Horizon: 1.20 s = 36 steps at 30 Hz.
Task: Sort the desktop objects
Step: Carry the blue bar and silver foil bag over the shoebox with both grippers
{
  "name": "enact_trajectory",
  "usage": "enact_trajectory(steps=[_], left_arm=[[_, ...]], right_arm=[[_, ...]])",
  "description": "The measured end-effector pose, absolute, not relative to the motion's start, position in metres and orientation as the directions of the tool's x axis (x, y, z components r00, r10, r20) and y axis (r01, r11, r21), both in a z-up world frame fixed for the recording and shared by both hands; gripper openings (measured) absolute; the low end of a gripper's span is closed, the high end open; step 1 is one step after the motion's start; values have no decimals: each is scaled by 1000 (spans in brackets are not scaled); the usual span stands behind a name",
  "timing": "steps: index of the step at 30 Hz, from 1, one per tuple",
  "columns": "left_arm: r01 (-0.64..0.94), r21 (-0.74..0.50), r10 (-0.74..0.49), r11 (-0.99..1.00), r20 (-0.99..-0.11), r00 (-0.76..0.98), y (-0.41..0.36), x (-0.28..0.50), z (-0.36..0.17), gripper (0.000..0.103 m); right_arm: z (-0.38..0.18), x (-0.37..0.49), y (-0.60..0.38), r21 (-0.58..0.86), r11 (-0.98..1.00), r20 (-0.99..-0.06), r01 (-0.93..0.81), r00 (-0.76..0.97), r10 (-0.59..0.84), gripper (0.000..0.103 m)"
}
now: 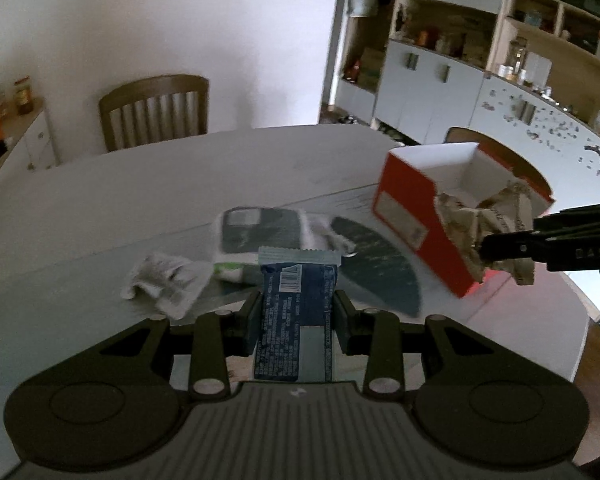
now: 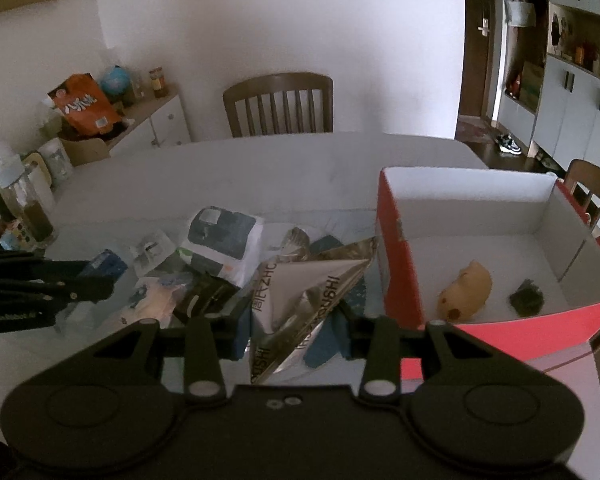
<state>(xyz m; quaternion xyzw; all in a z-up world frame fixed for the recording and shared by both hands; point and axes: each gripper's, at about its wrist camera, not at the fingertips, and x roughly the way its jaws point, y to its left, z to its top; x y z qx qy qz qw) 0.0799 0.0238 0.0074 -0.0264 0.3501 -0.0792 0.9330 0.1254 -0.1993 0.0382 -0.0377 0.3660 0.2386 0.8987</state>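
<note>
My left gripper [image 1: 296,312] is shut on a blue snack packet [image 1: 294,300] and holds it above the table. My right gripper [image 2: 294,320] is shut on a crumpled silver foil wrapper [image 2: 300,292]; in the left wrist view the wrapper [image 1: 484,236] hangs beside the red box [image 1: 416,220]. The red box with white inside [image 2: 404,280] stands at the right and holds a yellow toy [image 2: 466,294] and a small dark object [image 2: 526,300]. A dark-and-white pouch [image 2: 220,240] and small white packets [image 1: 164,280] lie on the table.
A wooden chair [image 2: 278,106] stands behind the white table [image 2: 260,168]. Bottles and jars [image 2: 24,200] crowd the table's left edge. A sideboard with an orange bag [image 2: 84,106] is at the back left, and white cupboards [image 1: 440,92] at the right.
</note>
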Motion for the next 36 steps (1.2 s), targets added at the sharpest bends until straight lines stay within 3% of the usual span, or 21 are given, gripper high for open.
enact_trajectory(steps=[36], left_arm=[[327, -46, -293, 944, -577, 763, -198, 183, 57, 35]], right_arm=[[66, 179, -353, 80, 898, -625, -433, 680, 384, 40]])
